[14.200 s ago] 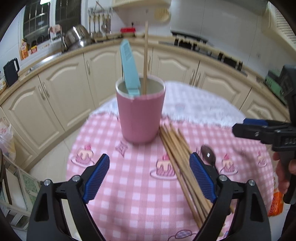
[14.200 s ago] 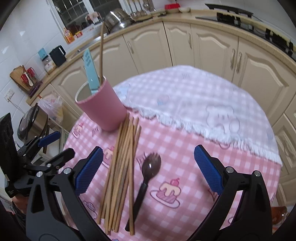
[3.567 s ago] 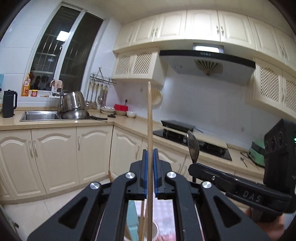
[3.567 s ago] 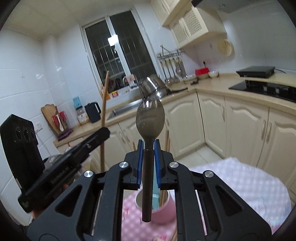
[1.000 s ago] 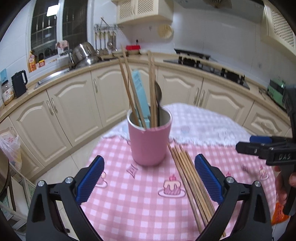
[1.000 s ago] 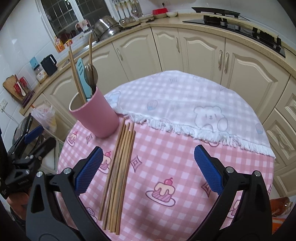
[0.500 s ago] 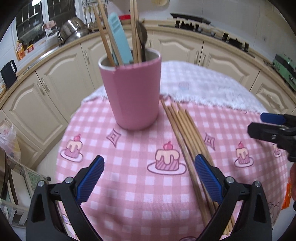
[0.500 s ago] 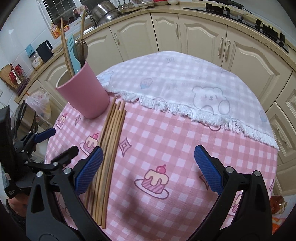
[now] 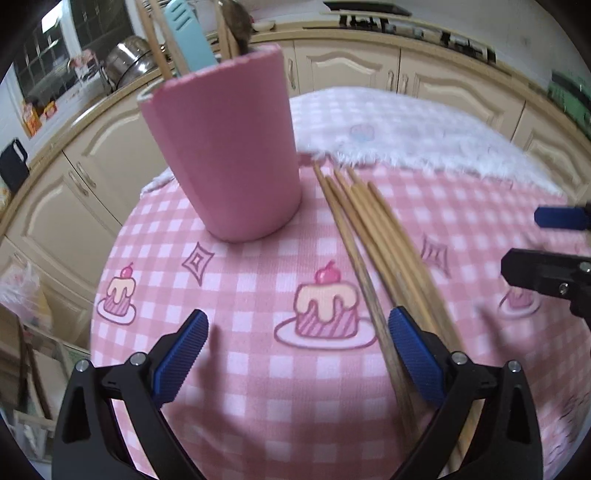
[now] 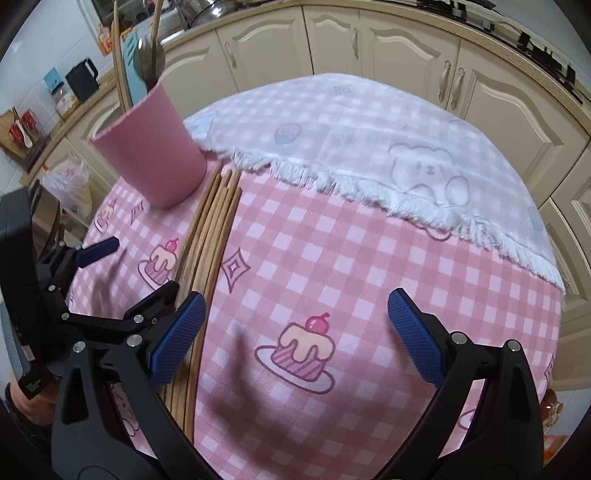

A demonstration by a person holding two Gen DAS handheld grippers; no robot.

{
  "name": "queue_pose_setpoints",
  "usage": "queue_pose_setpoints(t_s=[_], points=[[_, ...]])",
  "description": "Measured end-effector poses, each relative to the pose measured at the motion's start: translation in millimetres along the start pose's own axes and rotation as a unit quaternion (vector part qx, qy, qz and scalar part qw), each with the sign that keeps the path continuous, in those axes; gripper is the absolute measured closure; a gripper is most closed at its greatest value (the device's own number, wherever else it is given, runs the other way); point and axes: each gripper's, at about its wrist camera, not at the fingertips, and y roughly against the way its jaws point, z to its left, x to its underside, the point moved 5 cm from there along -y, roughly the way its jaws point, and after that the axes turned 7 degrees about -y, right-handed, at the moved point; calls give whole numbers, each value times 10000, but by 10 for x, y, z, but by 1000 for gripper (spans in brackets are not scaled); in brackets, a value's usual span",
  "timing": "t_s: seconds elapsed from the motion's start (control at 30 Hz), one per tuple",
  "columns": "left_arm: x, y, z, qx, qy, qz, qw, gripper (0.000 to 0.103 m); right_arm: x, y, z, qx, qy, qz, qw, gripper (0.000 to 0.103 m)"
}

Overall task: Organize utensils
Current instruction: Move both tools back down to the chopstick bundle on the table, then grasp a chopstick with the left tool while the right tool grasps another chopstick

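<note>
A pink cup (image 9: pixel 225 147) stands on the pink checked tablecloth (image 9: pixel 258 387). It holds a light-blue utensil (image 9: pixel 190 33), a dark spoon (image 9: pixel 236 26) and wooden chopsticks (image 9: pixel 155 33). A bundle of several chopsticks (image 9: pixel 376 243) lies on the cloth right of the cup. My left gripper (image 9: pixel 295 343) is open and low over the cloth, its right finger beside the bundle. My right gripper (image 10: pixel 295 332) is open and empty, its left finger above the bundle (image 10: pixel 210 236). The cup also shows in the right wrist view (image 10: pixel 151 155).
A white fringed cloth with a bear print (image 10: pixel 388 147) covers the far half of the round table. Cream kitchen cabinets (image 10: pixel 406 62) curve behind it. The left gripper (image 10: pixel 96 284) shows at the left of the right wrist view, the right gripper (image 9: pixel 554 251) at the right of the left wrist view.
Both grippers have dropped lower and closer to the table and the chopstick bundle. The cup and the bundle have not moved.
</note>
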Motion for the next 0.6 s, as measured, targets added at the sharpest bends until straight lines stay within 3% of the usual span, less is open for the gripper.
queue_pose_setpoints(t_s=[0.33, 0.6], points=[[122, 27, 220, 142, 81, -80, 9998, 7, 36, -312, 272, 487, 420, 232, 9977, 6], [128, 12, 243, 231, 49, -109, 9997, 7, 41, -324, 250, 697, 331, 250, 9967, 6]])
